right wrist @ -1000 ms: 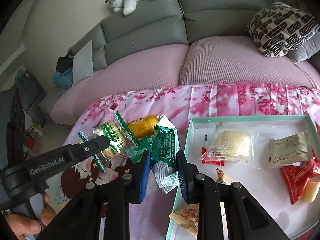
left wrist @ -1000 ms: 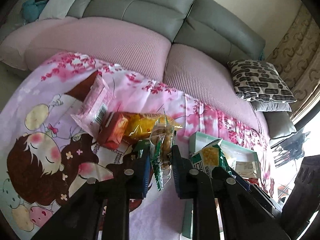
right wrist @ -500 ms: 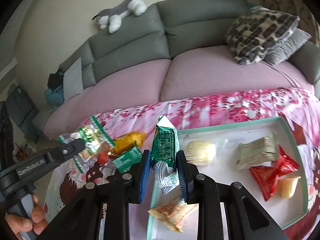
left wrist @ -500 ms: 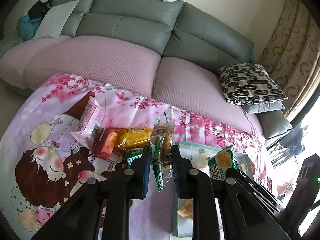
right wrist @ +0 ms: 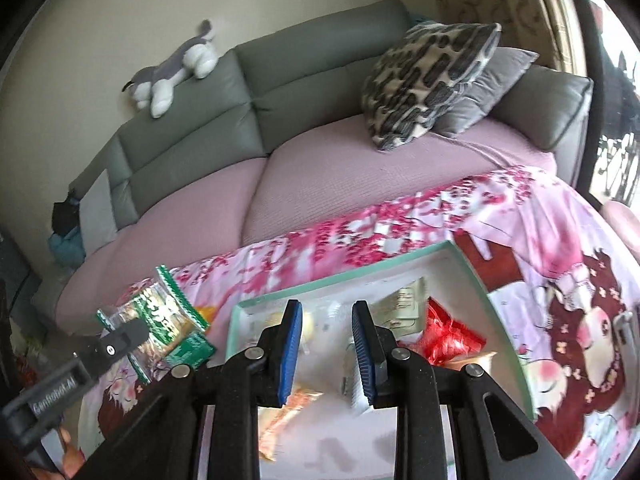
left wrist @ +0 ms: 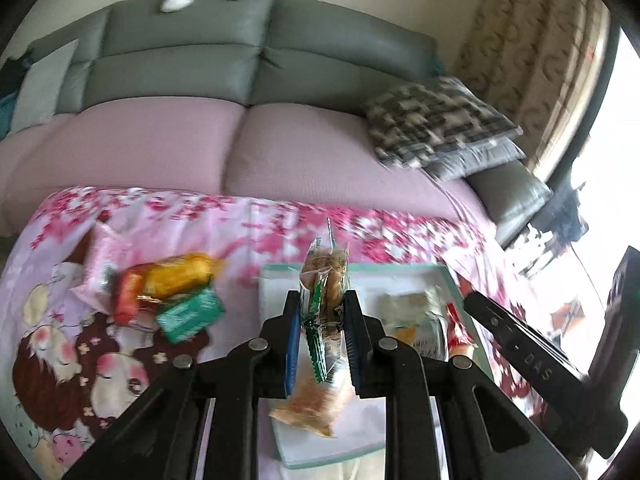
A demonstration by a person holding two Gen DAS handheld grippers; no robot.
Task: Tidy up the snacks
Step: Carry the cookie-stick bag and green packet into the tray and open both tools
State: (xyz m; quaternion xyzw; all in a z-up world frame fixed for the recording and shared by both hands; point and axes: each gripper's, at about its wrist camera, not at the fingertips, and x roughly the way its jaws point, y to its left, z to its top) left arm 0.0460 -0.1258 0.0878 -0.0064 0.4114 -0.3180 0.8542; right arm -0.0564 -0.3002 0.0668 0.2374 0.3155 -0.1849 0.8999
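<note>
My left gripper [left wrist: 320, 336] is shut on a clear green-edged cookie packet [left wrist: 326, 300], held above the mint-rimmed white tray [left wrist: 448, 270]. The packet also shows in the right wrist view [right wrist: 158, 316]. My right gripper [right wrist: 326, 350] is open and empty over the tray [right wrist: 472, 268]; a blurred green-and-white packet [right wrist: 354, 390] lies or falls just below its jaws. The tray holds a red packet [right wrist: 448, 332], a beige packet [right wrist: 402, 300] and an orange packet [right wrist: 288, 412]. Outside the tray on the cloth lie a yellow-orange packet [left wrist: 176, 280], a green packet [left wrist: 190, 314] and a pink packet [left wrist: 106, 268].
The tray and snacks lie on a pink cartoon-print cloth [left wrist: 60, 360] in front of a grey-and-pink sofa [left wrist: 240, 140]. A patterned cushion [right wrist: 428, 80] and a plush toy [right wrist: 172, 72] sit on the sofa. A window is at the right.
My right gripper has opened and let go of the green packet over the tray. My left gripper has carried the cookie packet rightward to above the tray.
</note>
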